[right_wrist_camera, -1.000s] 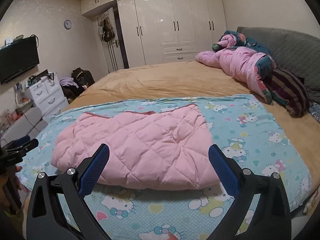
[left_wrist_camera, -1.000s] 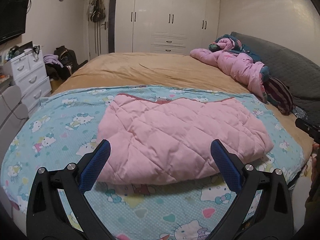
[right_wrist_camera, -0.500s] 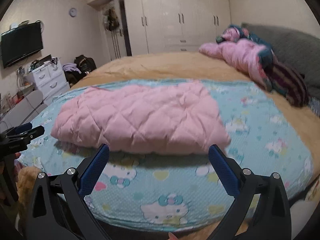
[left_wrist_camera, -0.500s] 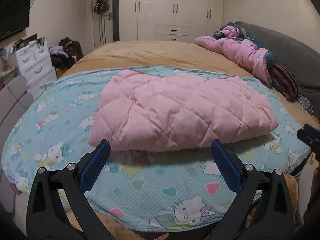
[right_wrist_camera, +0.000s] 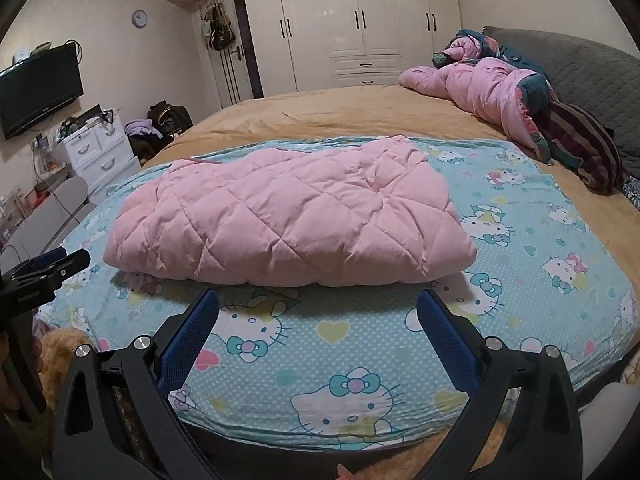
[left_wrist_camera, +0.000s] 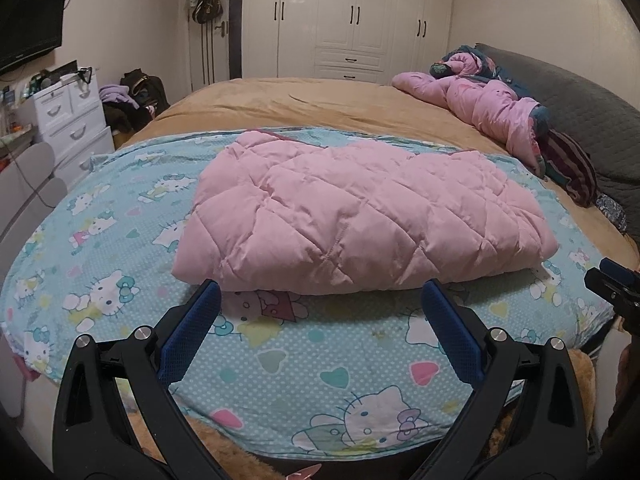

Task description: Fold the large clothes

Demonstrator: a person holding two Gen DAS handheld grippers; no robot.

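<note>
Across the bed, a cartoon-print sheet [left_wrist_camera: 100, 240] serves as a flat folding surface, with the pink quilted garment [left_wrist_camera: 360, 216] lying folded at its middle. Left gripper [left_wrist_camera: 320, 312] and right gripper [right_wrist_camera: 318, 312] hover level before its near edge, fingers spread wide, holding nothing.

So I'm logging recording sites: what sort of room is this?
A home bedroom, most likely: a large bed under a cartoon-cat sheet, a white built-in wardrobe along the far wall, and a wall-mounted TV above a small white drawer unit.
</note>
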